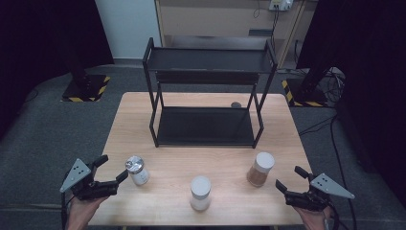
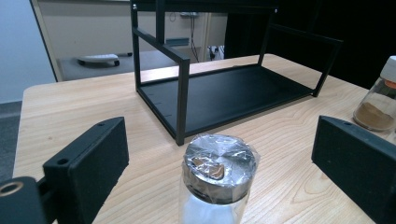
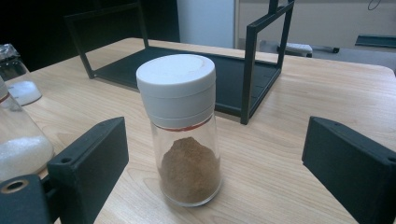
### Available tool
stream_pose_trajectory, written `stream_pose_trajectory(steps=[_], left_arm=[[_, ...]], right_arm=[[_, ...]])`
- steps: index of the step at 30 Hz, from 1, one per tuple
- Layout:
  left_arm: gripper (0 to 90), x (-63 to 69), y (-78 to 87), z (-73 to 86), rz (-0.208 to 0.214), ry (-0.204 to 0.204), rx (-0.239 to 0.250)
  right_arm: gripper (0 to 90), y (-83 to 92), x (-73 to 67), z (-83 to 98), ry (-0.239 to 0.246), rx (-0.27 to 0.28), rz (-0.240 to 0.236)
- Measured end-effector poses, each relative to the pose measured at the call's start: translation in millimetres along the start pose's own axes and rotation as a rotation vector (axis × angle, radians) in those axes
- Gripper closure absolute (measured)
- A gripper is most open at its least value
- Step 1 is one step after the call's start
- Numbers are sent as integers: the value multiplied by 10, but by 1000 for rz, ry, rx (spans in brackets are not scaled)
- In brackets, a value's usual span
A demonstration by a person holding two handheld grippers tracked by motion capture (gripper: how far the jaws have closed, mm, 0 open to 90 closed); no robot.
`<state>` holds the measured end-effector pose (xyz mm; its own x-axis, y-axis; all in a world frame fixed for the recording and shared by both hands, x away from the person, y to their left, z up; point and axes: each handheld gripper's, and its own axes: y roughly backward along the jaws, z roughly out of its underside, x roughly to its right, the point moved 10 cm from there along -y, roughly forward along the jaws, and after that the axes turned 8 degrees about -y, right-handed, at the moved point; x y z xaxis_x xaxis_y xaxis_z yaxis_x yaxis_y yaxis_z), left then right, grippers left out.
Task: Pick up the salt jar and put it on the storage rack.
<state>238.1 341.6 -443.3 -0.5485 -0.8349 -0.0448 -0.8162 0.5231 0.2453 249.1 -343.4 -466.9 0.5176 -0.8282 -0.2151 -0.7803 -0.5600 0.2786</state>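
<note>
Three spice jars stand on the wooden table [image 1: 220,158] in front of a black two-tier rack [image 1: 207,91]. A silver-capped jar [image 1: 137,170] [image 2: 217,179] with white contents sits just ahead of my left gripper [image 1: 111,168] [image 2: 219,158], whose jaws are open on either side of it without touching. A white-lidded jar of brown powder [image 1: 260,168] [image 3: 183,128] stands upright in front of my right gripper [image 1: 291,179] [image 3: 212,158], also open. A white-lidded jar with white contents [image 1: 200,192] [image 3: 16,140] stands between them near the front edge.
The rack's lower shelf [image 2: 224,95] and top shelf [image 1: 208,60] are bare. A small dark round spot [image 1: 235,104] lies on the table behind the rack. Grey carpet, black stands with striped bases [image 1: 86,88] and a wooden cabinet [image 1: 215,19] lie beyond.
</note>
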Motion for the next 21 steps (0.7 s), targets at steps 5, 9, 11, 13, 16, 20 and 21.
stream_pose_trajectory(steps=[5,9,11,13,16,20,21], left_arm=[[25,-26,-71,12,9,-7,-27],[25,-48,-170,43,16,-13,-59],[25,-53,-192,50,18,-13,-66],[25,-56,-236,60,22,-17,-80],[25,-63,-302,79,29,-18,-96],[25,-62,-375,111,32,-25,-120],[25,-63,-391,121,31,-28,-127]], right_arm=[[74,-2,-2,0,2,-1,0],[75,0,2,1,-1,1,0],[75,1,2,0,-1,1,0],[75,2,2,1,-1,1,0],[75,-1,6,2,-2,0,0],[75,1,7,2,-3,1,-1],[75,1,8,3,-4,1,-1]])
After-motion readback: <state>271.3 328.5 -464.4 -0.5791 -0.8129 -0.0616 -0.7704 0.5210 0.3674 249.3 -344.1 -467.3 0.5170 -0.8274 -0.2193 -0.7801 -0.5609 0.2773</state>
